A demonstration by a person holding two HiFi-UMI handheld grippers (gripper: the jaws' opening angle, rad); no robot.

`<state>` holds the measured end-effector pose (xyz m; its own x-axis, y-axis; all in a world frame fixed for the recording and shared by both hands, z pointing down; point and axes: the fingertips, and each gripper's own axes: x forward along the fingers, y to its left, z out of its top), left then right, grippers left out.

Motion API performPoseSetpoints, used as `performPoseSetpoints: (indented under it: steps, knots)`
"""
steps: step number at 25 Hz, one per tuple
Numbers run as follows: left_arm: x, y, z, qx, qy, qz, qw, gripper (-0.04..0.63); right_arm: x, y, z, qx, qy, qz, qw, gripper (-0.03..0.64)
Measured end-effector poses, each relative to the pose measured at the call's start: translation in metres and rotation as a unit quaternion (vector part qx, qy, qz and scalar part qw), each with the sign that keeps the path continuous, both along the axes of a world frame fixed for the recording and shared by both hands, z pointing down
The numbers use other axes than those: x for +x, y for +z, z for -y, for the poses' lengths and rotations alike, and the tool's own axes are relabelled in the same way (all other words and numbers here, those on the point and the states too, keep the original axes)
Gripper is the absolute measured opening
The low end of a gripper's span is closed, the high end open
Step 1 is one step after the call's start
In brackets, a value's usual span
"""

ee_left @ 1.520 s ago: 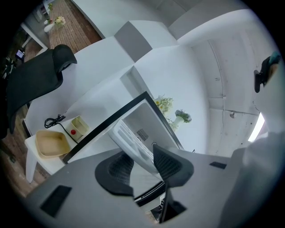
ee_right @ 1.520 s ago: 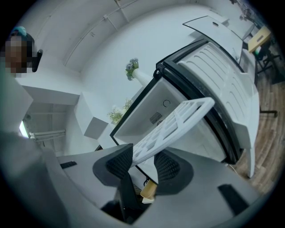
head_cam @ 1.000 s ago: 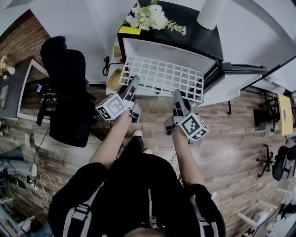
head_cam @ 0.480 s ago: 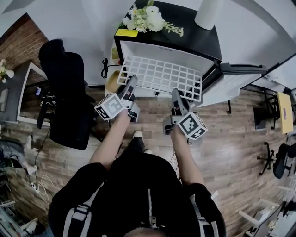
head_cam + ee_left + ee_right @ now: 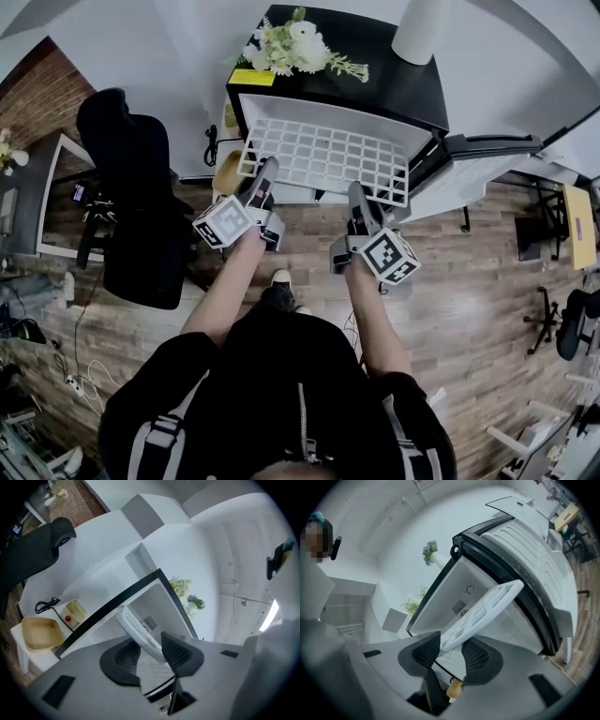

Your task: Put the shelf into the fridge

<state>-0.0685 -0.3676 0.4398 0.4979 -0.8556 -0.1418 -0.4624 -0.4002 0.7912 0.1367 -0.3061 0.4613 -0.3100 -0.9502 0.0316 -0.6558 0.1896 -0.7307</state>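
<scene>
A white grid shelf (image 5: 323, 155) lies flat, its far part inside the open black mini fridge (image 5: 375, 80). My left gripper (image 5: 265, 180) is shut on the shelf's near left edge. My right gripper (image 5: 357, 199) is shut on its near right edge. In the left gripper view the shelf (image 5: 136, 629) runs edge-on between the pads of the left gripper (image 5: 150, 651) towards the white fridge interior (image 5: 161, 599). In the right gripper view the shelf (image 5: 487, 605) slants up from the right gripper (image 5: 450, 652) into the fridge (image 5: 464, 585).
The fridge door (image 5: 469, 169) hangs open to the right. Flowers (image 5: 295, 42) and a white cylinder (image 5: 420, 28) stand on the fridge top. A small stand with a yellow tray (image 5: 41, 632) sits left of the fridge. A black office chair (image 5: 136, 197) stands further left.
The shelf has slid a little deeper into the fridge, with both grippers still holding its near edge. The head view has shifted slightly.
</scene>
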Motion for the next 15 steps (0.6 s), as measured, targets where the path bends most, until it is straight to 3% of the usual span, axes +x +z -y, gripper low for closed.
performPoseSetpoints:
  steps: [15]
  knots:
    - [0.001,0.001,0.025,0.027,-0.002,-0.01,0.9996,0.15,0.006,-0.007,0.024,0.019,0.015,0.006,1.0,0.152]
